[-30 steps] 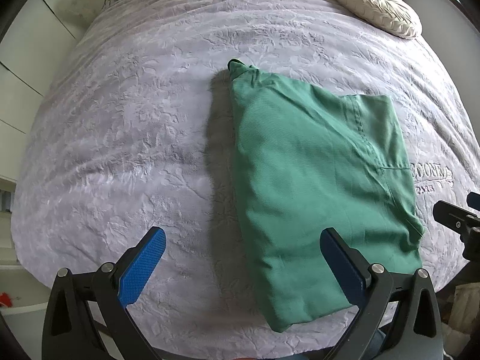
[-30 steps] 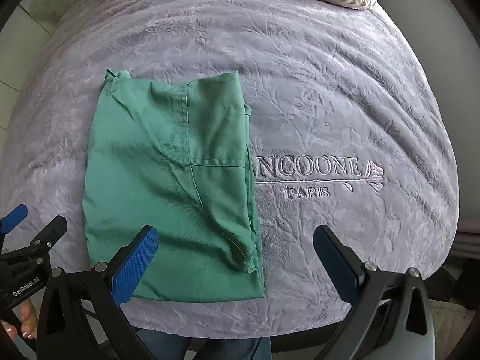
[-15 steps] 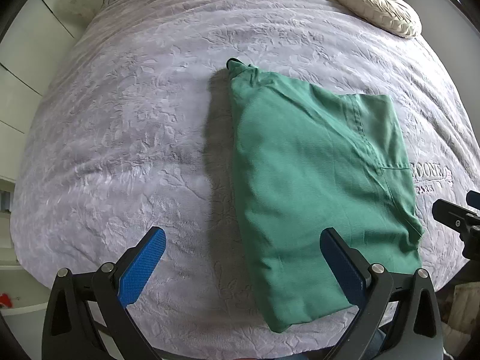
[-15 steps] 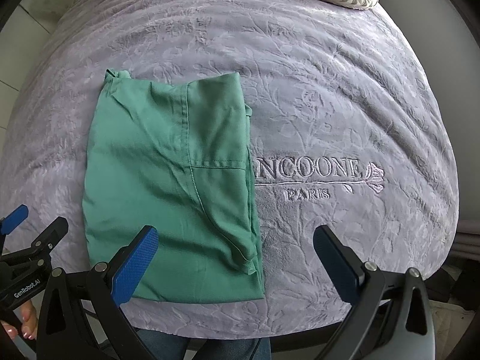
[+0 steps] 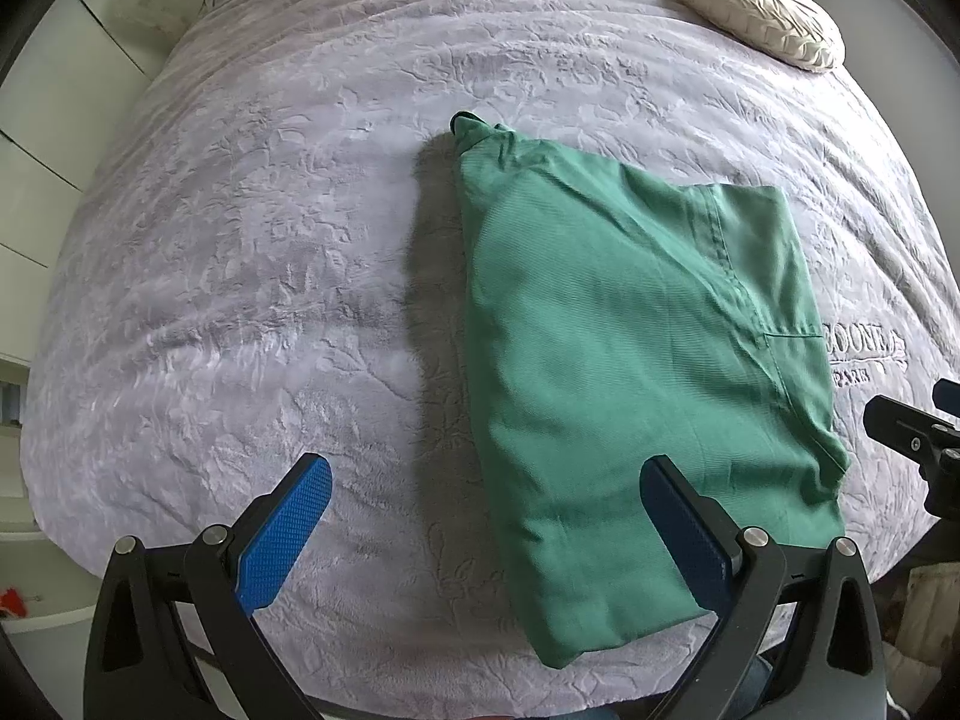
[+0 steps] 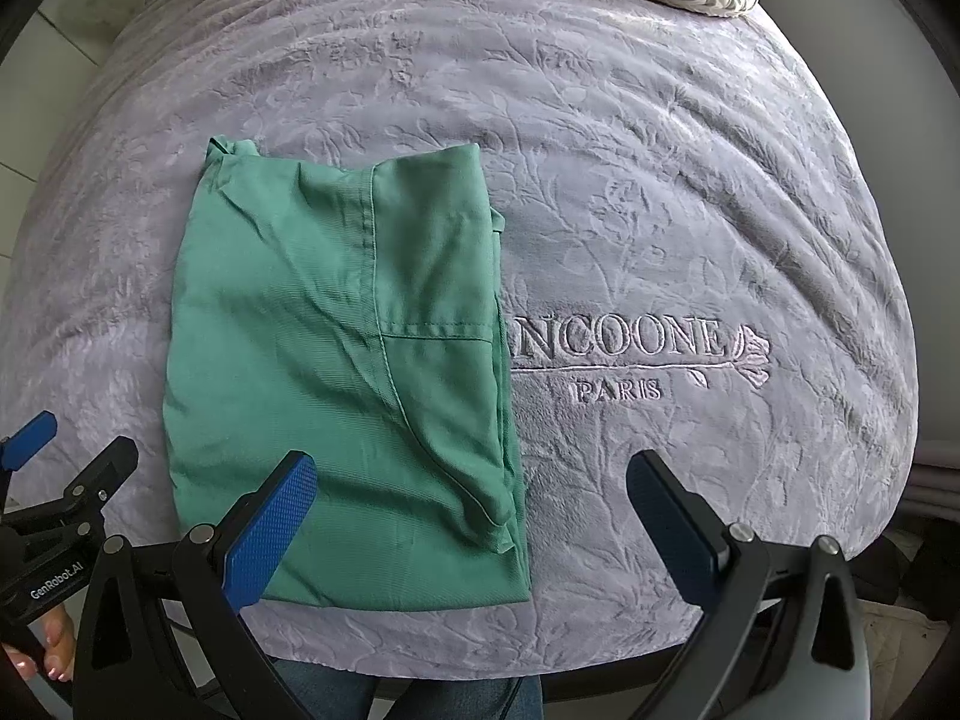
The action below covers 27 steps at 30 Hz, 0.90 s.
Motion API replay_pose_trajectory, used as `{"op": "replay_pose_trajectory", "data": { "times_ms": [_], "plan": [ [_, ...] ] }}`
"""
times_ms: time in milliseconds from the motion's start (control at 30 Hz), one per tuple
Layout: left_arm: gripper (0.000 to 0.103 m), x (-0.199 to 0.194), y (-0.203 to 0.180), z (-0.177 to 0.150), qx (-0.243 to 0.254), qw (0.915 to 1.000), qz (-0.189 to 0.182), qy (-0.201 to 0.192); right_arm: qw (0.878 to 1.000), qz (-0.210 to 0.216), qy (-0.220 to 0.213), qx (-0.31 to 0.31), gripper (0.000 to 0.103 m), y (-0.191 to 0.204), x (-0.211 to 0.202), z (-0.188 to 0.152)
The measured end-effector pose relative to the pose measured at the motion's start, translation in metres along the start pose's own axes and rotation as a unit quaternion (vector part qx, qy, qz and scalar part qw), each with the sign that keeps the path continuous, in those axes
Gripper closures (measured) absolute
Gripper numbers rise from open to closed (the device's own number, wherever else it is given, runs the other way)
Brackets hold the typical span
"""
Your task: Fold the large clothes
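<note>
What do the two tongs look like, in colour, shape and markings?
Both the left tongs and the right tongs have black angular frames with triangular cut-outs and silver bolts. Their fingers carry flat blue dotted pads. In the right wrist view, the left frame bears white lettering "GenRobot.AI".

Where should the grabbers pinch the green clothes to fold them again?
Probably the two near corners of the green garment, one per gripper, coming in low from the near bed edge. It lies flat as a long rectangle running away from the grippers, so its short near edge is closest. Both the left gripper and right gripper are open, above it.
</note>
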State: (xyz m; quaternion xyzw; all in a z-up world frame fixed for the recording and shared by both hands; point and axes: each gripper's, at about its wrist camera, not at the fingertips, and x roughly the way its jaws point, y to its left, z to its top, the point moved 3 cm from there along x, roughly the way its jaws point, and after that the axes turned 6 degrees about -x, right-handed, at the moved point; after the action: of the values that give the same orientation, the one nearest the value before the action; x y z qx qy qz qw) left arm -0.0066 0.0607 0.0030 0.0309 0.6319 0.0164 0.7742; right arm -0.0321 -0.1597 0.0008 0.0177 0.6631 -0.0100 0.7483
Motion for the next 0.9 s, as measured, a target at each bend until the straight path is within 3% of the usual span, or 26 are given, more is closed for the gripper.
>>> {"op": "replay_pose_trajectory", "data": {
  "times_ms": [900],
  "plan": [
    [0.0,0.0041,-0.0001,0.0016,0.009,0.9999,0.001,0.007,1.0,0.005,0.009,-0.007,0.0,-0.0032,0.0045,0.0044]
  ]
}}
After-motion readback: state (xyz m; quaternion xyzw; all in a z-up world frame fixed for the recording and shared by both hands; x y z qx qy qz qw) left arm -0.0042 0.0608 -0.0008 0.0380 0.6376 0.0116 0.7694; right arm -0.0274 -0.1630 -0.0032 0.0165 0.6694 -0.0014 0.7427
